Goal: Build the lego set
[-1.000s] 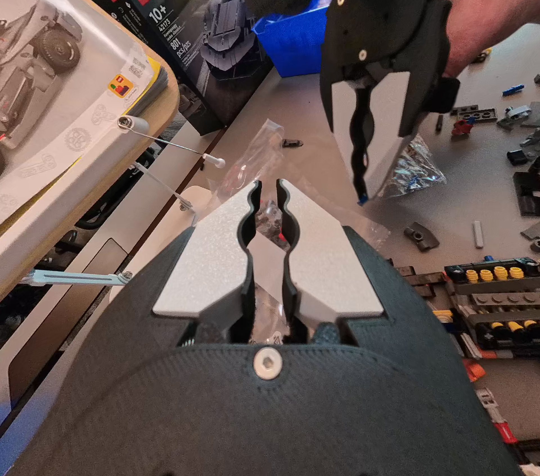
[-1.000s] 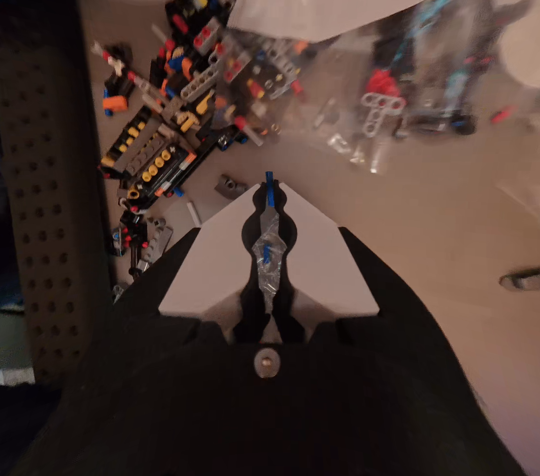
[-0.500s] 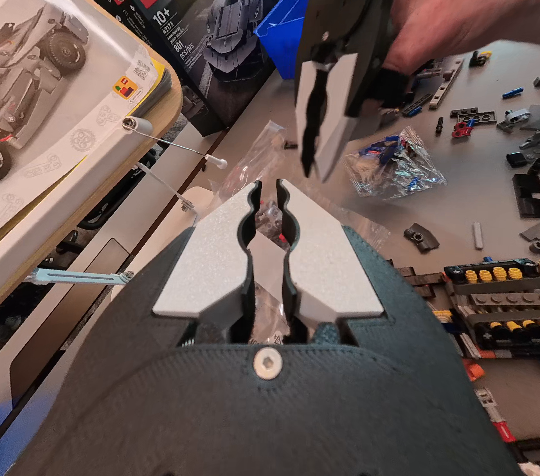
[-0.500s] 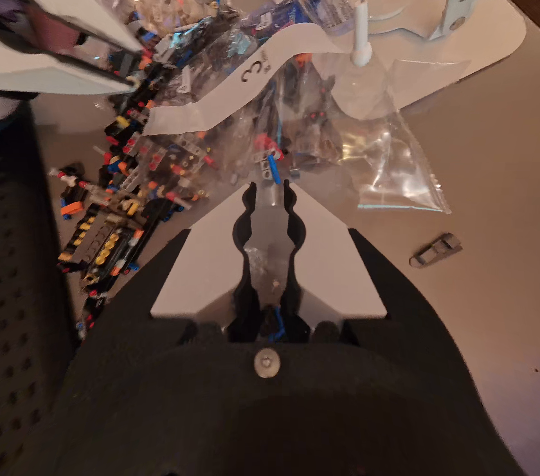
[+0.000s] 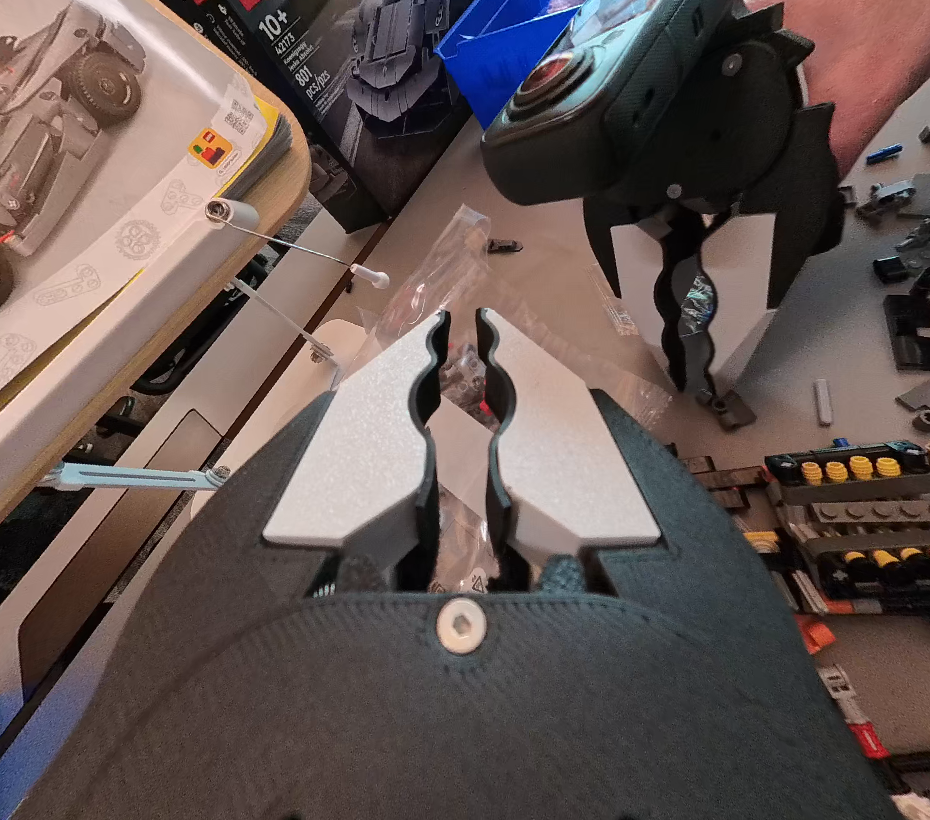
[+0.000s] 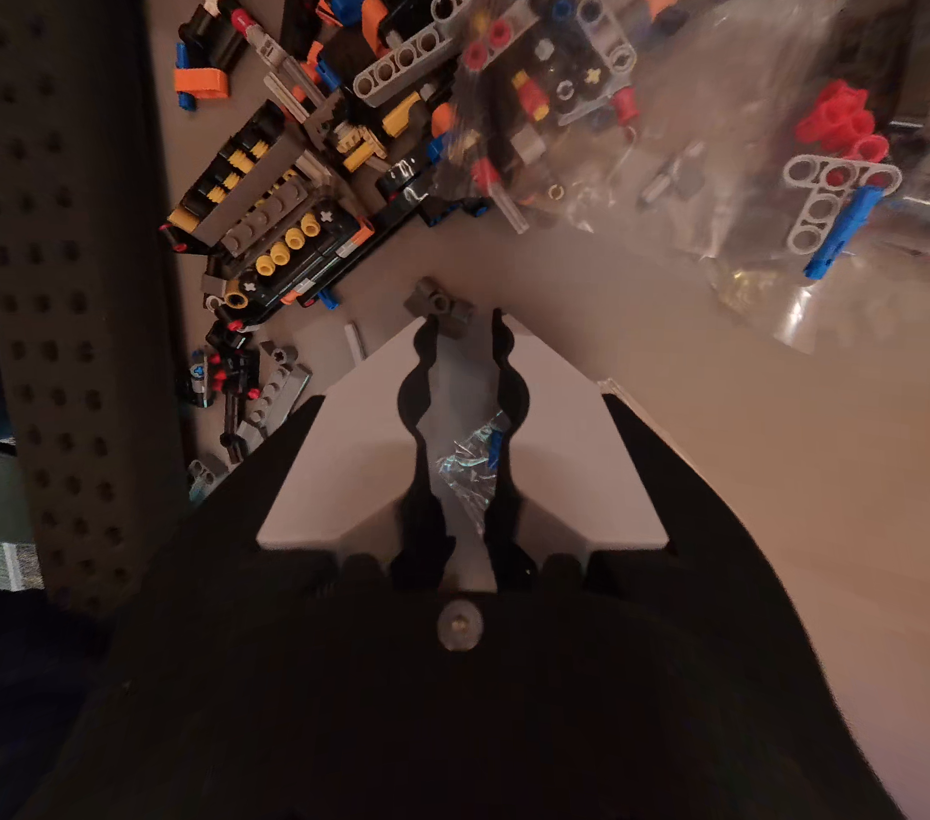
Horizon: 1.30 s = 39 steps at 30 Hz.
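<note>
**Two claws over the brick table, one bag between them**

At the far left of my left wrist view, an instruction booklet point(image 5: 126, 131) lies on a tilted wooden stand point(image 5: 297, 171). A small coloured sticker and a code square are on its cover. Beside it the dark set box point(image 5: 352, 15) stands upright, with a red logo block and white lettering. A blue bin point(image 5: 513, 40) is behind that. My right wrist view shows none of these.

My left gripper point(image 5: 460, 317) points across the table point(image 5: 553, 242), level and low. Its jaws are narrowly parted, and the film of a large clear bag point(image 5: 443, 262) runs through the gap, showing a white paper label point(image 5: 460, 438). I cannot tell whether they pinch it.

Further right, my hand point(image 5: 865, 15) tips the right gripper point(image 5: 697, 385) steeply downward. Its tips are just above a dark grey piece point(image 5: 727, 410). The jaws are released, and a small crinkled bag point(image 5: 697, 307) shows in the gap.

The half-built model point(image 5: 855, 493), with its yellow studs, is at the right edge.

In my right wrist view the model point(image 6: 282, 222) sits on the left among loose bricks. The grey piece point(image 6: 439, 305) lies just past my right gripper point(image 6: 463, 317), and the crinkled bag point(image 6: 473, 463) is against one finger with a blue part inside. Only this view shows what the large bag point(image 6: 704, 91) holds: red, grey and blue parts.
</note>
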Motion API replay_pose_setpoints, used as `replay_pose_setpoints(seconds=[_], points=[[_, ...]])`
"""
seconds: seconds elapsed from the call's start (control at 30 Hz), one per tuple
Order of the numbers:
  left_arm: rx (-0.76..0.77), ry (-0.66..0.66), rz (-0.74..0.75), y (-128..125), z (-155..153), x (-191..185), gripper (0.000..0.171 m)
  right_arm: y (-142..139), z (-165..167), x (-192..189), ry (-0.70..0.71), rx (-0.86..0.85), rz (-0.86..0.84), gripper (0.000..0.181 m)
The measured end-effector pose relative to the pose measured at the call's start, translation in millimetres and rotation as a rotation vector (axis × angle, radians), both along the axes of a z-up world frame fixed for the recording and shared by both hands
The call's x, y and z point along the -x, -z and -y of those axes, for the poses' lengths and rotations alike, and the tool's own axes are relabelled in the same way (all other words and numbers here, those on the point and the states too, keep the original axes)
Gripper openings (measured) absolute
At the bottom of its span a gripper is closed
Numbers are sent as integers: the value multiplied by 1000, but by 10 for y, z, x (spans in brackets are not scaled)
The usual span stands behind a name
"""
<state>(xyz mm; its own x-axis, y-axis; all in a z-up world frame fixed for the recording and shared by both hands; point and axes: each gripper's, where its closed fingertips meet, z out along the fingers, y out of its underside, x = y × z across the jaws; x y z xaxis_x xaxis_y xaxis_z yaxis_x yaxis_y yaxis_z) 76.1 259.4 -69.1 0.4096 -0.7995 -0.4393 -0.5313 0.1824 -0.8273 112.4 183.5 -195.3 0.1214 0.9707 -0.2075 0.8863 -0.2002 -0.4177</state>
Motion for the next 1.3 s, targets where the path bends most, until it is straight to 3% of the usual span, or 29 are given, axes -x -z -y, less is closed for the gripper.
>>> replay_pose_setpoints(seconds=[0.13,0.33,0.5,0.67,0.97,1.3], points=[[0,2,-5,9,4,-6,8,16,1,3,0,11,-3,0],[-1,-2,3,-12,-1,10,8,-26,33,48,-20,-4,-23,0],[1,-1,-3,4,-4,5,8,-26,107,111,-50,5,-25,23],[3,-4,-3,8,-12,12,8,5,90,110,-44,-12,-5,14],[2,-2,-6,10,-8,9,8,-21,43,68,-24,-14,-17,13],[0,-1,3,-13,-8,10,8,-322,-295,-103,133,-79,-137,13]])
